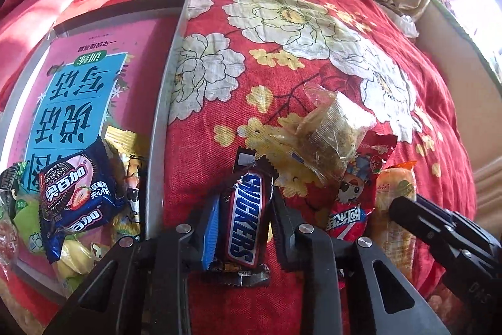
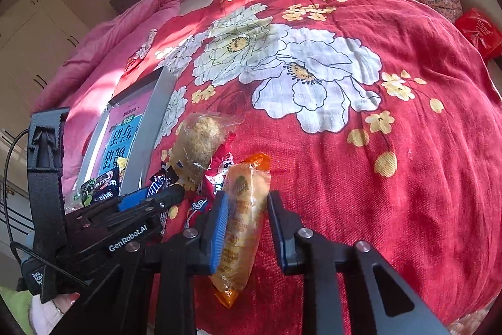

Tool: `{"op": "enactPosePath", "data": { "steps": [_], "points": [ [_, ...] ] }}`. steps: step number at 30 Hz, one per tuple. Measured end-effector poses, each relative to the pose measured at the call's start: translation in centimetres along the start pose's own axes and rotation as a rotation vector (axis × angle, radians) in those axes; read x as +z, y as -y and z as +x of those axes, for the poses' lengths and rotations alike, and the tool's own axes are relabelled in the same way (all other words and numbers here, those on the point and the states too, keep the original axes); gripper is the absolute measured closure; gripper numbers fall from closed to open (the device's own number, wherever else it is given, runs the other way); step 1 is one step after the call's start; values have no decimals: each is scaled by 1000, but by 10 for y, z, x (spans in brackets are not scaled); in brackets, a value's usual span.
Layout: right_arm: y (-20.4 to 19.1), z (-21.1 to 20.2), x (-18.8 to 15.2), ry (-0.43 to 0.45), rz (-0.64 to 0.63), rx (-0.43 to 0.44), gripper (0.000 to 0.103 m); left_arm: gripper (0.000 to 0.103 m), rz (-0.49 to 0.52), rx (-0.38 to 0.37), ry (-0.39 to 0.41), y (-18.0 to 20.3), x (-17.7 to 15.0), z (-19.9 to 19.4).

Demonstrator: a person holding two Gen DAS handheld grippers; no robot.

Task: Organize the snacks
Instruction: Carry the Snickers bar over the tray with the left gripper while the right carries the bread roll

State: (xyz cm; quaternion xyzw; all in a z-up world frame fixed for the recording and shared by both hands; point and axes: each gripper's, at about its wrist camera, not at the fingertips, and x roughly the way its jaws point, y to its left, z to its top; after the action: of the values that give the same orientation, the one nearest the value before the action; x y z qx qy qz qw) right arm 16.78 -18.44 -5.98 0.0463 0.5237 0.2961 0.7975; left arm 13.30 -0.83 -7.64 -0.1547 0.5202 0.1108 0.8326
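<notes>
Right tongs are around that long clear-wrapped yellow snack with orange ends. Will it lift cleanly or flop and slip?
The long clear-wrapped yellow snack with orange ends looks fairly stiff: it lies straight between the right tongs, so it probably lifts without sagging. Its glossy film may slip, and the contents could crush under a hard squeeze. The loose orange ends will likely flap harmlessly.

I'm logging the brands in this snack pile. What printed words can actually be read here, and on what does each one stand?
"SNICKERS": on the chocolate bar between the left gripper's fingers.
"奥百加": on the blue cookie pack in the tray.
"GenRobot.AI": on the left gripper's body, seen from the right wrist.
Upside-down Chinese title on the pink book: not reliably readable.
Print on the orange-ended snack in the right gripper and on the red packet: too blurred.
</notes>
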Motion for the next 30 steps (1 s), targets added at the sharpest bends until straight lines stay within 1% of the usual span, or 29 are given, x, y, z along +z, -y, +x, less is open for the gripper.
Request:
{"op": "enactPosePath", "data": {
  "steps": [2, 5, 7, 8, 12, 13, 14, 15, 16, 18, 21, 23, 27, 30],
  "points": [
    [1, 5, -2, -29, 11, 11, 76, 74, 1, -23, 1, -2, 0, -1],
    [0, 9, -3, -55, 20, 19, 71, 74, 8, -24, 0, 0, -1, -1],
    [-4, 13, -5, -73, 1, 2, 67, 74, 16, -18, -3, 1, -1, 0],
    [-7, 14, -6, -80, -18, -10, 64, 73, 20, -12, -3, 2, -1, 0],
    [-24, 26, -9, -101, -123, -83, 59, 73, 41, 19, -2, 7, 0, 4],
    [-27, 28, -10, -105, -141, -93, 59, 73, 46, 24, 1, 8, 0, 5],
    [-29, 29, -11, -109, -154, -93, 62, 73, 49, 25, 3, 8, 0, 5],
    [-29, 29, -11, -114, -155, -66, 73, 73, 50, 21, 8, 7, 0, 4],
    [-28, 27, -11, -113, -146, -40, 74, 74, 48, 14, 10, 6, 0, 3],
    [-26, 21, -10, -87, -132, -38, 76, 74, 33, -16, 12, 1, 1, -1],
    [-17, 6, -5, -20, -83, -25, 80, 74, -2, -101, 14, -8, 1, -7],
    [-12, -5, -2, 28, -57, -22, 80, 74, -20, -152, 14, -13, 1, -11],
    [-10, -18, 3, 86, -37, 14, 80, 74, -28, -210, 30, -16, 1, -22],
    [-12, -24, 5, 117, -40, 41, 80, 74, -23, -237, 49, -16, 1, -35]
  ]
}}
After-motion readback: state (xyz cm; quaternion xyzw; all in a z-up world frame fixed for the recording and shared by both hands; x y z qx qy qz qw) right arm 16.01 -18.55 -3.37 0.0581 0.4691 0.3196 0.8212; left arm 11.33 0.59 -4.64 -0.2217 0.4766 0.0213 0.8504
